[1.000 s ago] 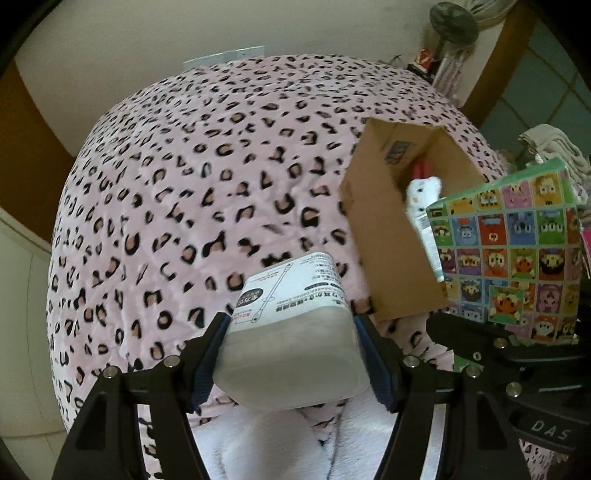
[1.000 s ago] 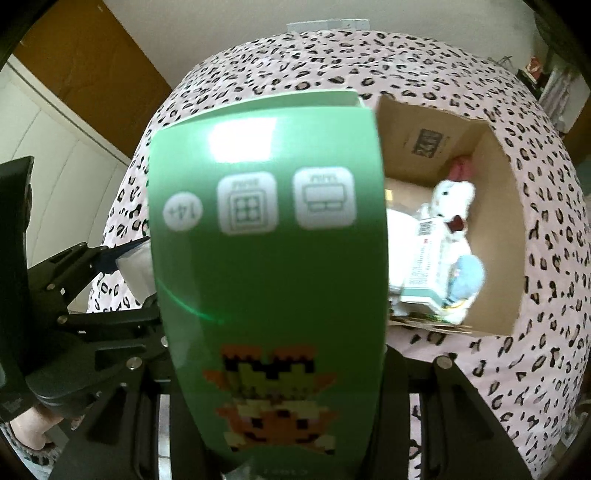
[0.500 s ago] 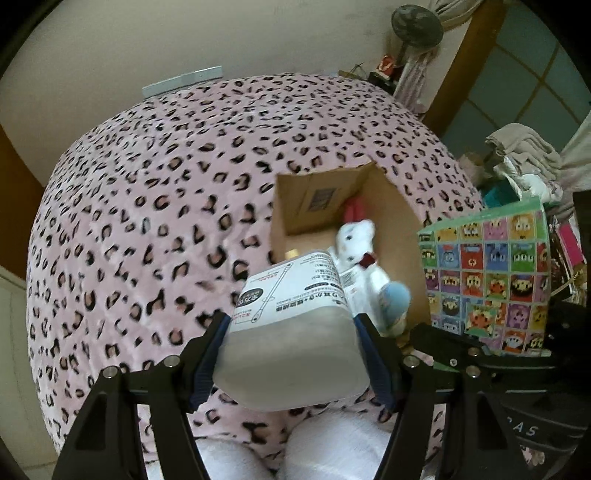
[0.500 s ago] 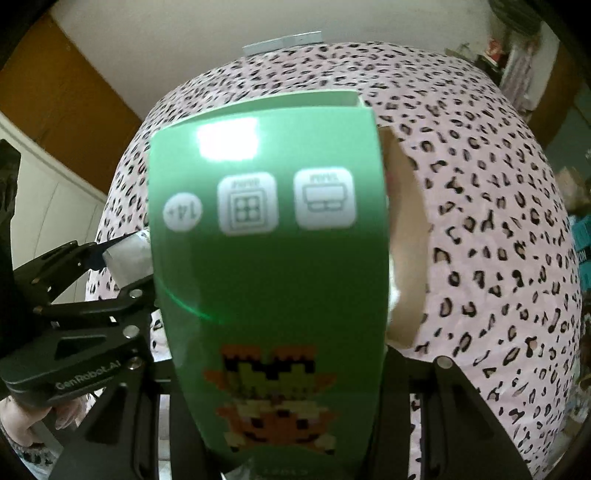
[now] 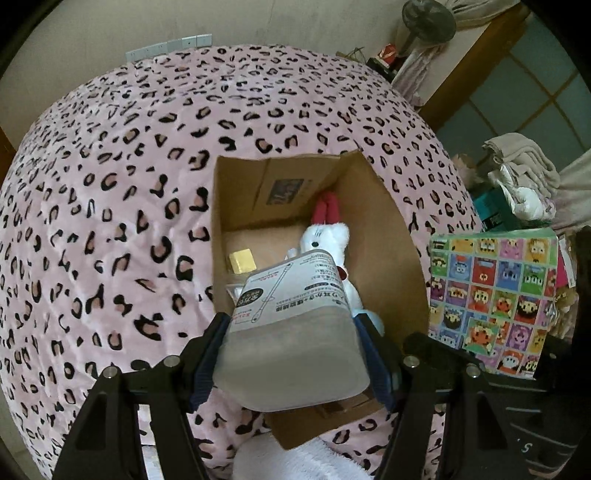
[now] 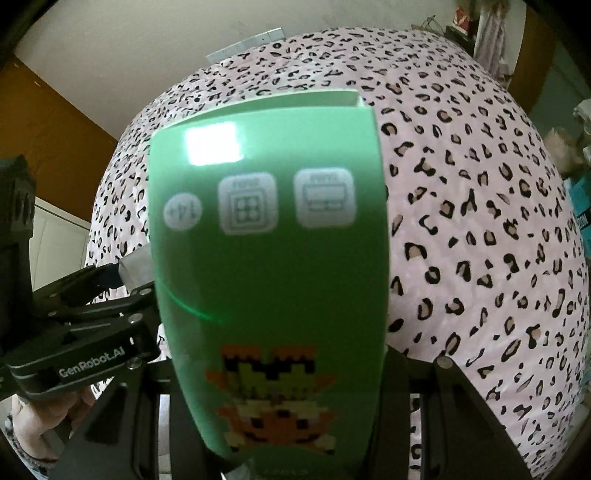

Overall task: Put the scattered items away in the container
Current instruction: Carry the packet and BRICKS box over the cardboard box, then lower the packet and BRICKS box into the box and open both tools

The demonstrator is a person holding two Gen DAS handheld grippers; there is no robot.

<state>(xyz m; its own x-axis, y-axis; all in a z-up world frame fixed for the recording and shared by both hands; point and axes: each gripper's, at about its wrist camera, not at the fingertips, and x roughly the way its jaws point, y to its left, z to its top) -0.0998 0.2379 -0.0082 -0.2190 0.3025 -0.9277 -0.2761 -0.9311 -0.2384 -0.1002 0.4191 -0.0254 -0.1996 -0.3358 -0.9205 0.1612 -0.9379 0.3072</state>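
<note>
My left gripper (image 5: 291,354) is shut on a clear plastic cotton-swab box (image 5: 291,332) with a white label, held over the near end of the open cardboard box (image 5: 388,236) on the bed. Inside the cardboard box lie a white plush toy (image 5: 325,236) with red ears and a small yellow block (image 5: 242,261). My right gripper (image 6: 273,369) is shut on a green pixel-art game box (image 6: 269,266), which fills the right wrist view. That game box also shows in the left wrist view (image 5: 491,295), to the right of the cardboard box. The cardboard box is hidden in the right wrist view.
A pink leopard-print blanket (image 5: 110,184) covers the bed. A white fluffy cloth (image 5: 295,461) lies at the near edge. A fan (image 5: 428,18), folded towels (image 5: 517,162) and clutter stand past the bed's right side. The left gripper body (image 6: 74,332) sits at the left in the right wrist view.
My left gripper has swung right and forward, bringing the swab box over the cardboard box. My right gripper has turned right, so the cardboard box has left its view.
</note>
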